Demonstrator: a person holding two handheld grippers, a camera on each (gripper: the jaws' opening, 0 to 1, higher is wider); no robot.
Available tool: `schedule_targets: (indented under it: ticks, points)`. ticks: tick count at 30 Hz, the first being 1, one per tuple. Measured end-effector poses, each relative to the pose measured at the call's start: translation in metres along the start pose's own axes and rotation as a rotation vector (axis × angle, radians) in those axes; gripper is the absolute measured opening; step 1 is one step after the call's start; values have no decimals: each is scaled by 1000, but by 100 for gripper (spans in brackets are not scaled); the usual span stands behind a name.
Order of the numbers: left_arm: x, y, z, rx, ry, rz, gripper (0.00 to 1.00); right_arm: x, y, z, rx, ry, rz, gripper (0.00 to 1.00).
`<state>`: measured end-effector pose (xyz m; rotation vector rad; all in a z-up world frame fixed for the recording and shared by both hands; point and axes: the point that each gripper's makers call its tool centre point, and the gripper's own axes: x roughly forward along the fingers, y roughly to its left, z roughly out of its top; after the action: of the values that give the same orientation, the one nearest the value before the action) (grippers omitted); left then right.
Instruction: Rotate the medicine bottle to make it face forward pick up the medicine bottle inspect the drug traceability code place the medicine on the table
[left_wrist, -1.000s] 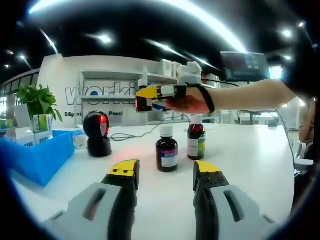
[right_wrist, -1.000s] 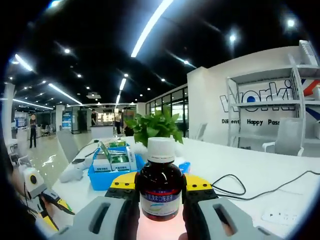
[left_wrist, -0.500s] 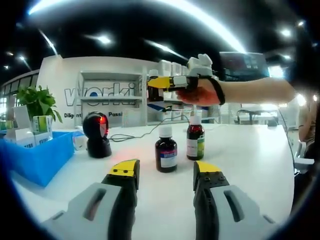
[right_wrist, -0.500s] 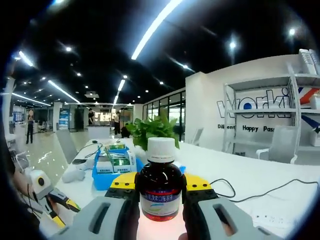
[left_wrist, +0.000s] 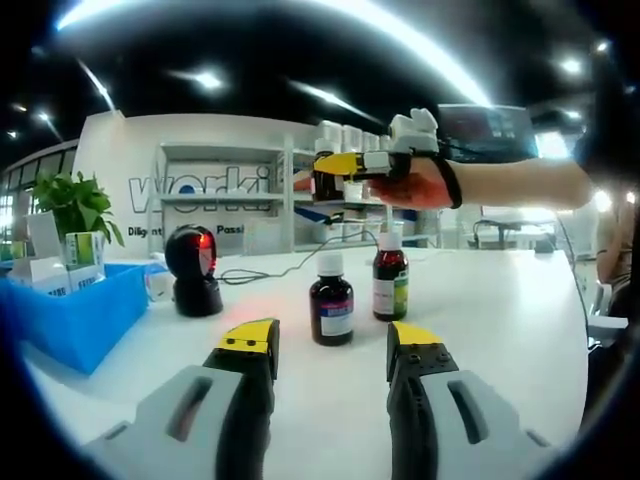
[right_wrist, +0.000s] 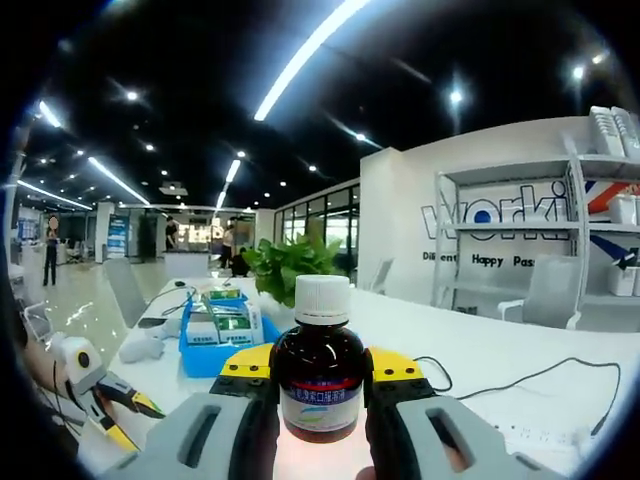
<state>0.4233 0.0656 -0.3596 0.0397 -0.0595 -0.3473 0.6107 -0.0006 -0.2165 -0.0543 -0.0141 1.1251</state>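
wall lettering "Happy" legible | right gripper (right_wrist: 320, 375) clamps medicine bottle (right_wrist: 320, 375) upright between its yellow tips (red-blue label unreadable), above white table (right_wrist: 470, 350) | left gripper (left_wrist: 330, 345) parted, holding nothing

Bright indoor light comes from long ceiling strips (right_wrist: 305, 55) running across the top of both views (their glare smears into white streaks). The white desk (left_wrist: 500, 330) shines evenly with soft shadows. Fisheye bending curves the edges; distant areas look blurred.
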Motion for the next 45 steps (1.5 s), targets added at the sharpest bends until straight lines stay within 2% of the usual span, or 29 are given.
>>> schedule_targets:
  ticks: [9, 20, 34, 43, 45]
  points:
    - [0, 1, -1, 4, 4, 4, 34, -20, -2, 2, -1, -8, -30, 28]
    - [0, 2, -1, 6, 1, 3, 34, -58, -16, -4, 9, -13, -113, 28]
    - [0, 4, -2, 9, 2, 5, 34, -108, -27, -26, 10, -20, -205, 28]
    - [0, 4, -3, 12, 5, 7, 34, -136, -34, -49, 48, -25, -277, 28]
    - [0, 3, -3, 11, 4, 6, 34, -141, -35, -55, 24, -16, -299, 28]
